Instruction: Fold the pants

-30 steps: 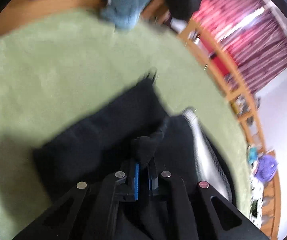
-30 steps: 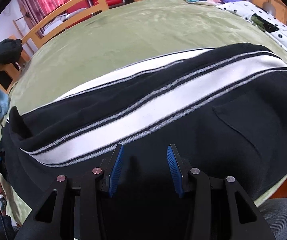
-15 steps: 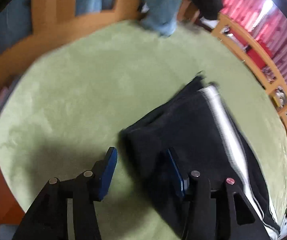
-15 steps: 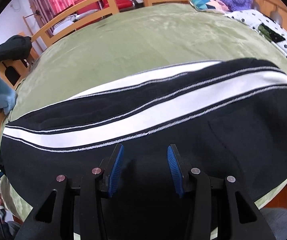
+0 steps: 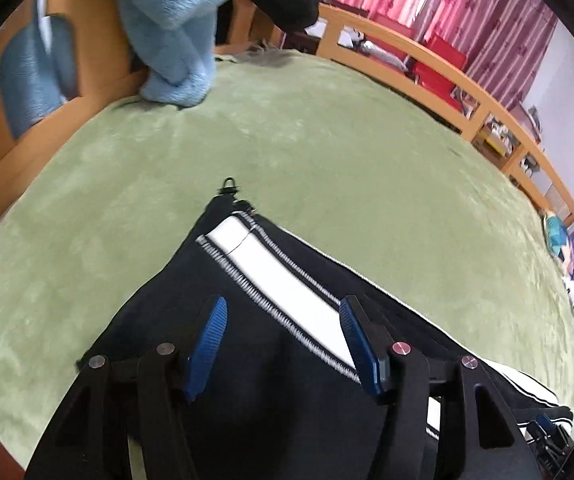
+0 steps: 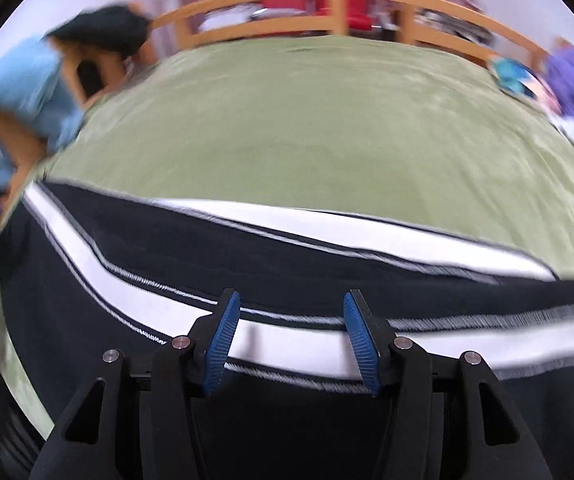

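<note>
The black track pants with white side stripes (image 5: 271,280) lie flat on the green plush bed cover (image 5: 327,140), one leg laid over the other, directly under and ahead of both claws. The left claw (image 5: 283,340) hangs over the cuff end with its blue pads parted about halfway, its jaws having just been opening; nothing is pinched, only cloth seen below the gap. The right claw (image 6: 291,340) hovers over the stripe further along the legs, its jaws likewise just widened to about half, and empty. The step in hand looks like re-gripping for the next fold across the length. To do it well, each claw should come down on the near edge of the stacked legs and bite both layers together, so the top leg does not slide off the lower. Lifting the two ends evenly and carrying the cuffs toward the waist would keep the stripes lined up. The small zip pull (image 5: 229,184) beyond the left claw could snag.
</note>
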`<state>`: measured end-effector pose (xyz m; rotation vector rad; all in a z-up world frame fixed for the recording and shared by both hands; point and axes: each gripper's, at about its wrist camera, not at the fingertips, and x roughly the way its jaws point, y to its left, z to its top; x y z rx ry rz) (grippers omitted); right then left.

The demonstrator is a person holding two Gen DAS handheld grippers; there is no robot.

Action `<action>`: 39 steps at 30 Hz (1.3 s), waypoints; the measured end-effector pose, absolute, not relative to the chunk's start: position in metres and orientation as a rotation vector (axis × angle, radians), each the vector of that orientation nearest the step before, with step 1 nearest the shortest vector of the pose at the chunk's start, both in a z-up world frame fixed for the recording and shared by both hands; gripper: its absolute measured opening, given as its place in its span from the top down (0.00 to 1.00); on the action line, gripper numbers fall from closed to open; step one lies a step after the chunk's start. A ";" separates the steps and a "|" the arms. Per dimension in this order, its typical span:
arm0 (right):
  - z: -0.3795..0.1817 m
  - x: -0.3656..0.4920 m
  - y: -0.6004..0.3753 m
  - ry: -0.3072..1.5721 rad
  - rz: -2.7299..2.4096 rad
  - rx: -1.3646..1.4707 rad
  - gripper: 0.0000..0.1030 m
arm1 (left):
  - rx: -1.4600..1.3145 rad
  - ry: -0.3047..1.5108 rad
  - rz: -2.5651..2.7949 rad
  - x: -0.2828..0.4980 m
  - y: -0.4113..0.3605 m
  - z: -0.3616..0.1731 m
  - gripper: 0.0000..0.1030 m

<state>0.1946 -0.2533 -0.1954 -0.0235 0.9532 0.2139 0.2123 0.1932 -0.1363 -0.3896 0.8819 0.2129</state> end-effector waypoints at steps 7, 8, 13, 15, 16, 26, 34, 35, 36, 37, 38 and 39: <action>-0.224 0.233 -0.251 1.085 0.333 -0.049 0.48 | -0.396 0.881 0.182 0.223 0.194 -0.143 0.45; -0.227 0.237 -0.254 1.112 0.366 -0.023 0.47 | -0.406 0.883 0.173 0.223 0.194 -0.144 0.45; -0.228 0.242 -0.268 1.153 0.483 -0.021 0.54 | -0.450 0.886 0.134 0.223 0.197 -0.152 0.45; -0.230 0.246 -0.268 1.154 0.465 -0.017 0.54 | -0.467 0.885 0.128 0.222 0.199 -0.153 0.45; -0.231 0.252 -0.266 1.153 0.458 -0.019 0.53 | -0.474 0.884 0.127 0.223 0.200 -0.153 0.45; -0.233 0.234 -0.221 1.136 0.548 -0.242 0.90 | -0.470 0.876 0.127 0.215 0.203 -0.148 0.45; -0.191 0.225 -0.242 0.959 0.465 -0.098 0.95 | -0.440 0.868 0.180 0.214 0.219 -0.152 0.45; -0.185 0.228 -0.245 0.940 0.456 -0.089 0.95 | -0.439 0.854 0.182 0.218 0.222 -0.150 0.45; -0.177 0.234 -0.247 0.925 0.447 -0.076 0.95 | -0.434 0.841 0.185 0.222 0.225 -0.148 0.45; -0.172 0.240 -0.248 0.918 0.440 -0.091 0.95 | -0.424 0.834 0.188 0.228 0.228 -0.146 0.45; -0.169 0.245 -0.245 0.908 0.427 -0.113 0.95 | -0.409 0.842 0.188 0.237 0.231 -0.144 0.45; -0.169 0.251 -0.237 0.907 0.418 -0.125 0.95 | -0.399 0.849 0.185 0.244 0.232 -0.143 0.45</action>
